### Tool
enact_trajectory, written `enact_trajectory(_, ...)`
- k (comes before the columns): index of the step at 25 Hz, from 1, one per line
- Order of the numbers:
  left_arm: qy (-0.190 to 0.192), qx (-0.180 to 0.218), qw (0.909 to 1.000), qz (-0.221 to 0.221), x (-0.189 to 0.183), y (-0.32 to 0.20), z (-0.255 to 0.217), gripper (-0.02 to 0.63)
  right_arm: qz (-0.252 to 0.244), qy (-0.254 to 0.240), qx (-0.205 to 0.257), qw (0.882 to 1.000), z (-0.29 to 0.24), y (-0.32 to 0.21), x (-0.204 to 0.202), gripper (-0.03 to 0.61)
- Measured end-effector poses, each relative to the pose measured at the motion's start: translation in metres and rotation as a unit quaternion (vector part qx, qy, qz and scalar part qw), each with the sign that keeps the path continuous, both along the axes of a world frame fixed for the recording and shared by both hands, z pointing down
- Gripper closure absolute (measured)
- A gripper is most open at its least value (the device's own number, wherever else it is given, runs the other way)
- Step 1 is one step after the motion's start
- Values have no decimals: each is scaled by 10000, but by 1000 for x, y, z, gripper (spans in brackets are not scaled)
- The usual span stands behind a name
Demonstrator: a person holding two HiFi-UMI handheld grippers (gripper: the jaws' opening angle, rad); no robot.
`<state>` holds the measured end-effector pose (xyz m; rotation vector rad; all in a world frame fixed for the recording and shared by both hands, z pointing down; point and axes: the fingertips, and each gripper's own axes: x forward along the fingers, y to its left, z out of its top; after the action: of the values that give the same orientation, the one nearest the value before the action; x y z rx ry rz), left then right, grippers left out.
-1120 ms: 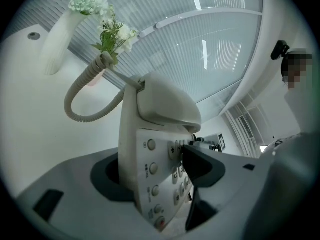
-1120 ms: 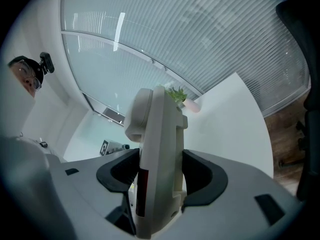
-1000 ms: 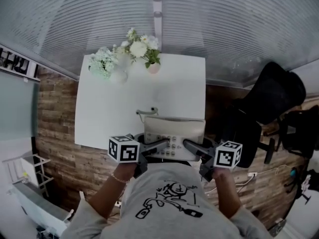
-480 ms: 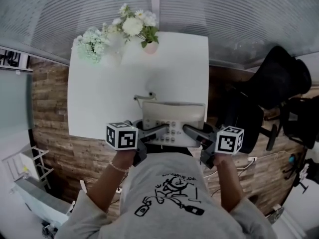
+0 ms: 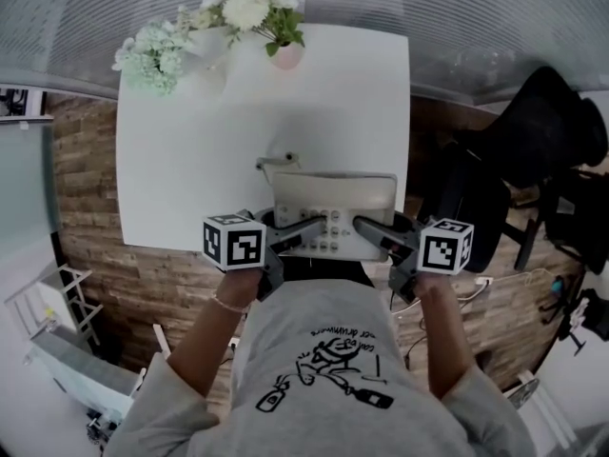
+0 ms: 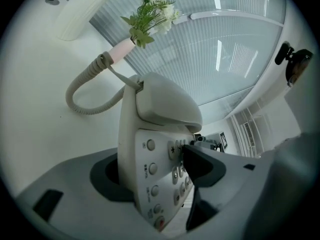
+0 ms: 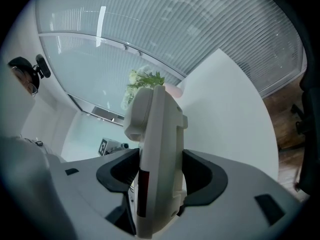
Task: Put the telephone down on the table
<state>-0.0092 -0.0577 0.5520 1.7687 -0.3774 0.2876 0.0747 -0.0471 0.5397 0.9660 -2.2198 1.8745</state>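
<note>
A beige desk telephone (image 5: 333,215), handset in its cradle, is held between both grippers over the near edge of the white table (image 5: 190,160). My left gripper (image 5: 303,228) is shut on the phone's left side, one jaw across the keypad (image 6: 175,159) and the other under the base. My right gripper (image 5: 369,228) is shut on its right side (image 7: 157,134), with a jaw on each face. The coiled cord (image 6: 82,96) trails onto the tabletop behind the phone. Whether the base touches the table is hidden.
Two vases of white and pale green flowers (image 5: 252,8) stand at the table's far edge. A black office chair (image 5: 533,150) sits to the right of the table. Wood floor shows on both sides, and a ribbed wall runs behind.
Both grippers have sunk with the telephone towards the tabletop. In the head view the table and flowers have slid up and look larger. The grips look unchanged.
</note>
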Motion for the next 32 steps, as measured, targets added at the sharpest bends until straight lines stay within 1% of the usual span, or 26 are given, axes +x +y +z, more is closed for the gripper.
enact_trajectory(15,-180,-177,9997,0,3,6,48,304,-61,6,-279,9996,47,5,3,296)
enact_trajectory(20,-277,-173,9995,-11,4,5,63,296,-70,17,-350,9994,61,5,4,296)
enact_trajectory(26,-624,-73,9980,-14,1,5,81,272,-110,50,-443,9989,78,6,3,298)
enact_trajectory(32,-1002,47,9950,-10,-3,3,90,256,-53,-75,-522,9986,89,6,2,298)
